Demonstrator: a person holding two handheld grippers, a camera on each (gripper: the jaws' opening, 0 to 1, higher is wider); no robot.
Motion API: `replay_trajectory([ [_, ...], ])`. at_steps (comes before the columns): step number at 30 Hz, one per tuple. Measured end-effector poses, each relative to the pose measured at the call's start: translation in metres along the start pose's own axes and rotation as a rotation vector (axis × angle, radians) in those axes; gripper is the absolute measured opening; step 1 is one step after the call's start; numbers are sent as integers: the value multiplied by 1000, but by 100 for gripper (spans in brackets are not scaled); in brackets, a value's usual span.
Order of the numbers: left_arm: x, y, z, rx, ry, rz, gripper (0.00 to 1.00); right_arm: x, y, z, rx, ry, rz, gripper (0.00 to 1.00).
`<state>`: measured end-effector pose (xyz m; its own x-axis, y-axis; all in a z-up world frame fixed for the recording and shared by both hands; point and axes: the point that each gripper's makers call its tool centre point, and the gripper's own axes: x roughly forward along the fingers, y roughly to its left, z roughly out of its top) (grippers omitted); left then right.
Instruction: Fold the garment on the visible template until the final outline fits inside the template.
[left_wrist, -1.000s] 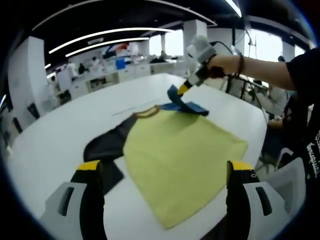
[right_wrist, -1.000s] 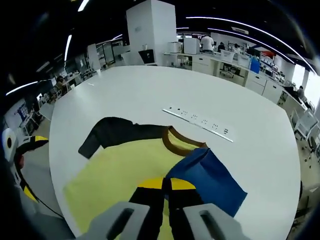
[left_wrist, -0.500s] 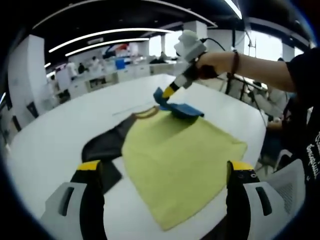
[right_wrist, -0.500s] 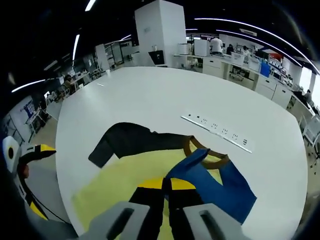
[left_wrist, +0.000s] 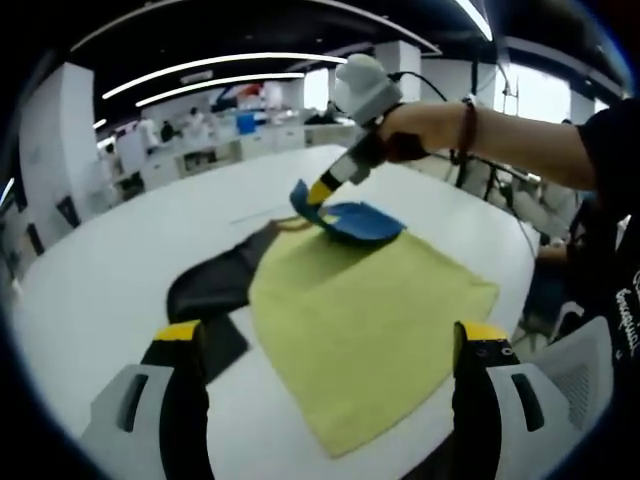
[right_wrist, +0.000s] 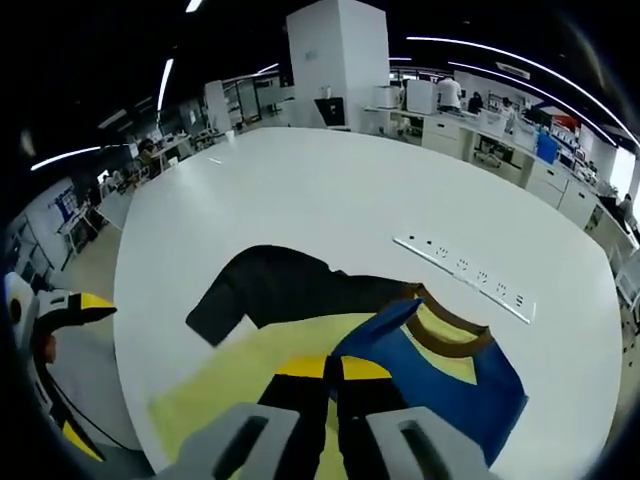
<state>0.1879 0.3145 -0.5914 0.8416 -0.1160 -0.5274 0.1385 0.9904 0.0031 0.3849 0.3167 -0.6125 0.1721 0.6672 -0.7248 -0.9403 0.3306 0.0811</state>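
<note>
White and smooth, the round table (right_wrist: 300, 190) carries a soft yellow T-shirt (left_wrist: 365, 320) with a black sleeve (right_wrist: 270, 290), a blue sleeve (right_wrist: 440, 375) and a brown ribbed collar (right_wrist: 450, 330). Right gripper (right_wrist: 335, 368) is pinched on the blue sleeve, lifting it over the yellow body. Left gripper (left_wrist: 335, 345) hangs near the hem, jaws wide apart. A white strip (right_wrist: 465, 275) lies beyond the collar.

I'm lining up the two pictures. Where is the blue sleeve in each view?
Left gripper view: blue sleeve sits above center, lifted over the yellow shirt by the right gripper.
Right gripper view: sleeve is lower right, beside that view's own shut jaws.
Shared landmark: the black sleeve.
</note>
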Motion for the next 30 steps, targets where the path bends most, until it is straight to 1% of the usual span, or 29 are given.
replay_trajectory([
  [5,1,3,-2,-18,-1,5,99,12,10,0,-27,16,10,0],
  [10,2,6,-5,-24,5,6,99,24,17,-3,-29,28,21,0],
  [18,3,14,-10,-32,12,21,99,48,20,-15,-23,70,35,0],
  [20,3,17,-5,-28,-18,33,99,56,22,-18,-15,75,44,0],
  [21,3,17,-5,-24,-22,32,99,59,23,-19,-12,79,47,0],
  [25,7,22,-5,-25,-19,34,99,69,25,-25,-11,96,58,0],
  [30,11,27,-10,-37,-7,37,99,82,29,-30,-9,110,78,0],
])
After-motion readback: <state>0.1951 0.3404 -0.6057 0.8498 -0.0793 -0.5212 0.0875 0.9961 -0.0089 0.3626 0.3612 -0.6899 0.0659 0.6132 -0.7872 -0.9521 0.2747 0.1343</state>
